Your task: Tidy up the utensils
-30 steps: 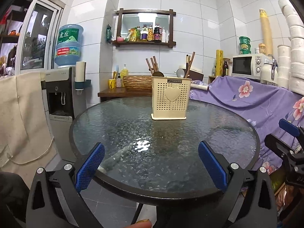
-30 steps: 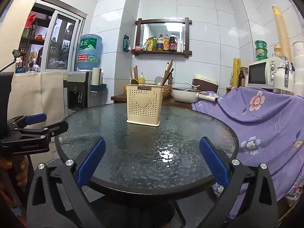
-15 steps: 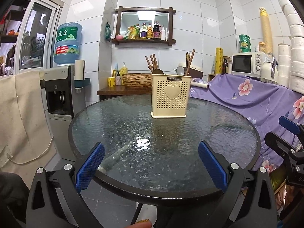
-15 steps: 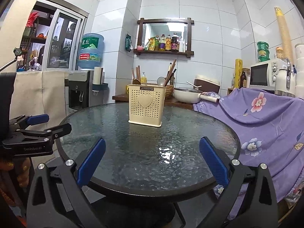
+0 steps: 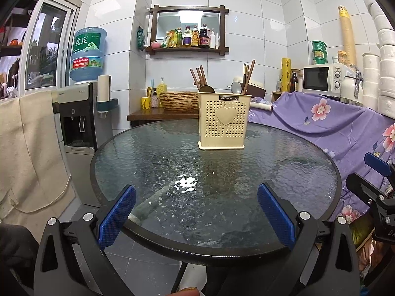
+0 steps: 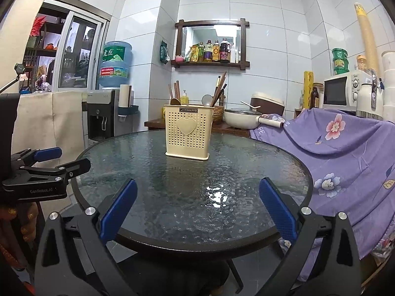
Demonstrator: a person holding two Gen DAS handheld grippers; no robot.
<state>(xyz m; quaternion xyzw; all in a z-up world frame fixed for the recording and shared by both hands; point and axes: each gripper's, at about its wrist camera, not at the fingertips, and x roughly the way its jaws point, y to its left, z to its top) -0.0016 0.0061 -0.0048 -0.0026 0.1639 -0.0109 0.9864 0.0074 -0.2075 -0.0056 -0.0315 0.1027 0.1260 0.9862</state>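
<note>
A cream perforated utensil holder [image 5: 223, 120] [image 6: 188, 132] with a heart on its front stands upright toward the far side of a round glass table [image 5: 153, 162] [image 6: 246, 162]. Brown chopsticks [image 5: 198, 76] [image 6: 219, 86] and spoon bowls [image 5: 235, 87] [image 6: 207, 99] stick out of its top. My left gripper [image 5: 196, 209] is open over the table's near edge, holding nothing. My right gripper [image 6: 197, 207] is open too, near the same edge, well short of the holder. Each gripper shows at the side of the other's view.
A water dispenser [image 5: 79, 113] with a blue bottle stands left of the table. A purple floral cloth [image 5: 333, 128] covers furniture on the right, under a microwave [image 5: 323, 79]. Behind the table a wooden counter [image 6: 222, 128] carries a basket and a white pot [image 6: 243, 118].
Both views have shifted slightly: the holder sits a little higher and nearer in frame. Both grippers stay open and empty.
</note>
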